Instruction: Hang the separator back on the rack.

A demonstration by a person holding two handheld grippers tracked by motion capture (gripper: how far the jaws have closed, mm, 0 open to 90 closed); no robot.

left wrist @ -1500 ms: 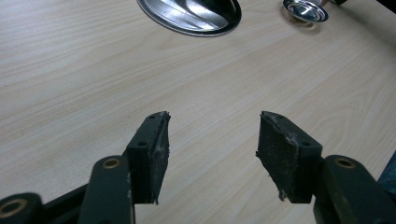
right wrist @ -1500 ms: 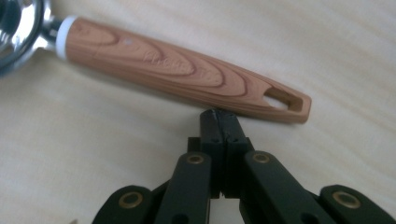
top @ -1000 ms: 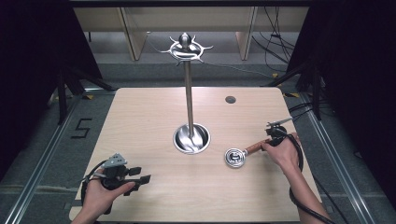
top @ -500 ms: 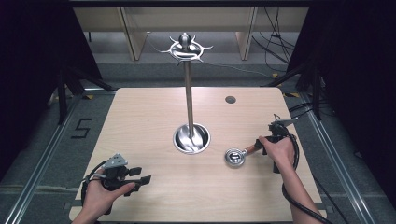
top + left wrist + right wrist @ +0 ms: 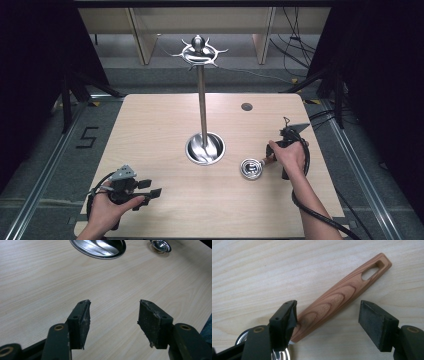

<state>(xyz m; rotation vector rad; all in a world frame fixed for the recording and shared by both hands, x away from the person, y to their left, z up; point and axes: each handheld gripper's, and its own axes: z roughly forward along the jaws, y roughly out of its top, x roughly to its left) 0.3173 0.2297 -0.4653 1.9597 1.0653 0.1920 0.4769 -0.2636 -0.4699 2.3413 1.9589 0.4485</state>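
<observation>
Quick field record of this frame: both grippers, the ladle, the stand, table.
left gripper: open, nothing between the jaws, low over the table's near left
right gripper: jaws have just been opening, now wide; wooden handle between them, pads not pressing on it
ladle: lies flat on the table, metal bowl toward the stand
handle: wood grain, slot hole at its free end
stand: upright pole with hooks on top, round metal base
table: light wood

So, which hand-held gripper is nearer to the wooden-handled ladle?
The right hand-held gripper: its open jaws stand on either side of the ladle's wooden handle. The left hand-held gripper rests far across the table, near the front left edge.
</observation>
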